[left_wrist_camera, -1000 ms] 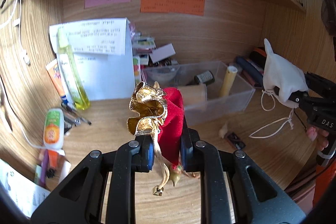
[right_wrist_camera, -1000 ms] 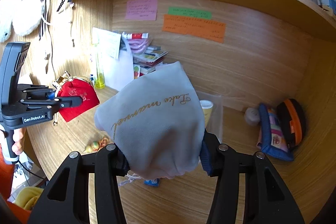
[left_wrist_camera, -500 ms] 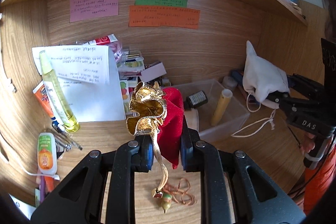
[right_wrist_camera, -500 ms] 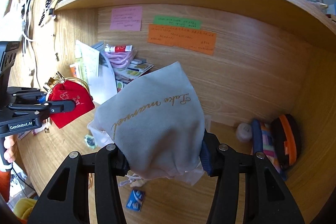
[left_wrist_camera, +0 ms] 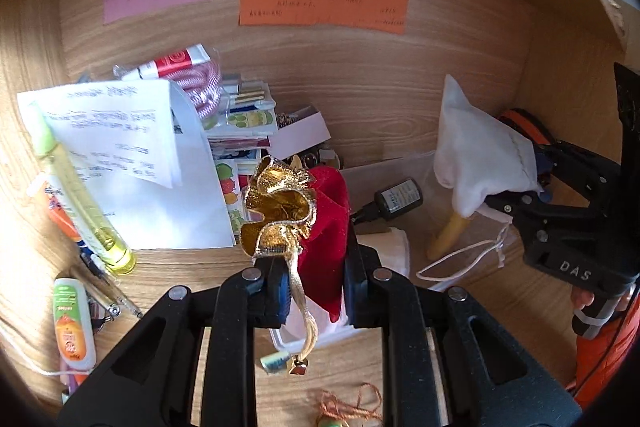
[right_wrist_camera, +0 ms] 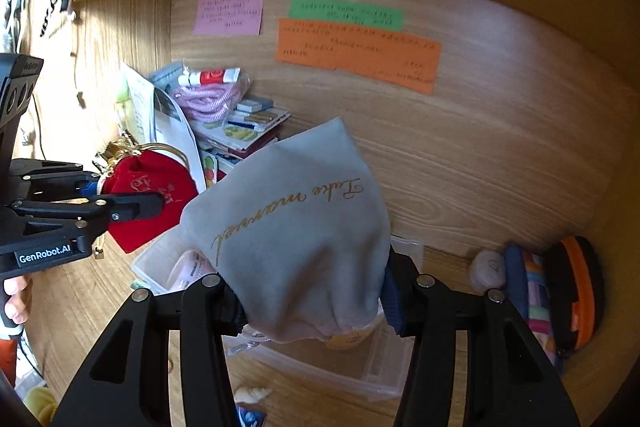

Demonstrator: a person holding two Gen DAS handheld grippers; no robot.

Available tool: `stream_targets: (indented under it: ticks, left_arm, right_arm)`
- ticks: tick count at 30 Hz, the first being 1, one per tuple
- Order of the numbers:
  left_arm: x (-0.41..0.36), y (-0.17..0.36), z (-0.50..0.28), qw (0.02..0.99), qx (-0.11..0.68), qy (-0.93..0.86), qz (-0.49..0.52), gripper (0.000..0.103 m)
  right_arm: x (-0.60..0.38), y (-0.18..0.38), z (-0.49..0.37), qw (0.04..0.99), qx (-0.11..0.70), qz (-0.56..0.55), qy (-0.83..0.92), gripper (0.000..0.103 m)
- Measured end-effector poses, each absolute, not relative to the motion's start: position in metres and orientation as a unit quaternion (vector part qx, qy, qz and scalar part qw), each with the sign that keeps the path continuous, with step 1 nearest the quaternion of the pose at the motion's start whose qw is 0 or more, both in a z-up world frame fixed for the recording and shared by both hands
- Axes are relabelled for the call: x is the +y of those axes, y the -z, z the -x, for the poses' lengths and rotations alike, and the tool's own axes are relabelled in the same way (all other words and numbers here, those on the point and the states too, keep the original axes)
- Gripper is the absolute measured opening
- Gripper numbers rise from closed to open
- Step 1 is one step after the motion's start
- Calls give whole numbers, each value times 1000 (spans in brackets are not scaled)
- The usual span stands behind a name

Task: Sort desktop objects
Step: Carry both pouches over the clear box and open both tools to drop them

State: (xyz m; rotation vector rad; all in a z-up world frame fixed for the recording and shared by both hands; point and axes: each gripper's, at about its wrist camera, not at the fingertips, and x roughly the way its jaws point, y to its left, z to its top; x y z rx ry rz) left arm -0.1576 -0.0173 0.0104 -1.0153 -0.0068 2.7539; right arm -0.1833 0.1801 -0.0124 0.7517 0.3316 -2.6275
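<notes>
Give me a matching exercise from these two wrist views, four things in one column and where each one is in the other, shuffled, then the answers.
Column one:
1. red velvet pouch
2. grey drawstring pouch
3. small dark bottle
4. orange note

Column two:
A. stuck on the wooden back wall
B. clamped in the right gripper
C. lying in the clear plastic bin
D. clamped in the left gripper

Pairs: 1-D, 2-B, 3-C, 4-A
</notes>
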Motion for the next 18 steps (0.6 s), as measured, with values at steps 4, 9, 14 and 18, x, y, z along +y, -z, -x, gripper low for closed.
stream_targets:
  ticks: [4, 9, 14, 18]
  left_arm:
    - [-19, 5, 179, 102, -13, -926, 364, 19]
    - [-18, 22, 198, 94, -9, -918, 385, 19]
    - [-18, 36, 215, 87, -15, -911, 403, 19]
    - [-15, 44, 222, 81, -12, -909, 409, 19]
  right_arm:
    - [173, 25, 201, 198, 122, -283, 931, 47]
    - [164, 41, 221, 200, 135, -303, 922, 47]
    - [156, 56, 236, 194, 145, -321, 916, 47]
    - [153, 65, 239, 189, 147, -330, 913, 47]
